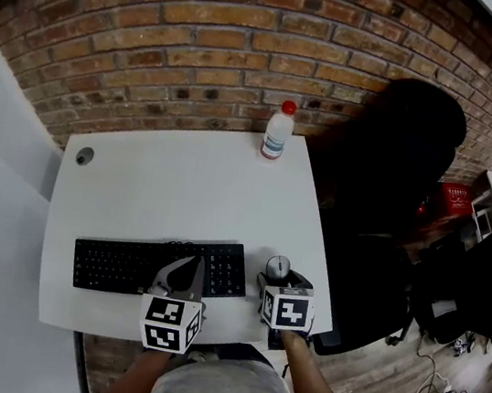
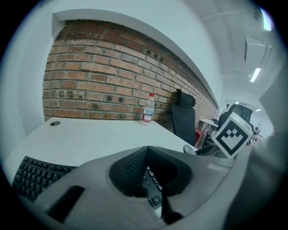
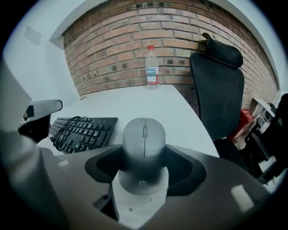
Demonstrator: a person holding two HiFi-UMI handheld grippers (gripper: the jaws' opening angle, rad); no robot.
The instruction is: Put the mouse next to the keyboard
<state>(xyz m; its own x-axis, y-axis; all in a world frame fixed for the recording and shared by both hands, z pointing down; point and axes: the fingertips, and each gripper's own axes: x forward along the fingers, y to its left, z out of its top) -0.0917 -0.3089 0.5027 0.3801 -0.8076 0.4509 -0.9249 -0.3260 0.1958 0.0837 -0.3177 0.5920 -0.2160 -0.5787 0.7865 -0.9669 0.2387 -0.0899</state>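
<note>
On table [image 1: 184, 181]: one keyboard [image 1: 156, 265], one mouse [image 1: 278, 266], one bottle [image 1: 278, 131].

Head view steeply down over table [image 1: 184, 181], gripper views low, sharing keyboard [image 3: 85, 128], bottle [image 3: 152, 67].

Mouse [image 3: 144, 143]: smooth matt grey plastic. Keyboard [image 1: 156, 265]: matt black plastic. Table [image 1: 164, 187]: smooth white matt top. Wall [image 1: 252, 44]: rough brick, pale mortar joints. Bottle [image 1: 277, 136]: clear glossy plastic, red plastic cap.
</note>
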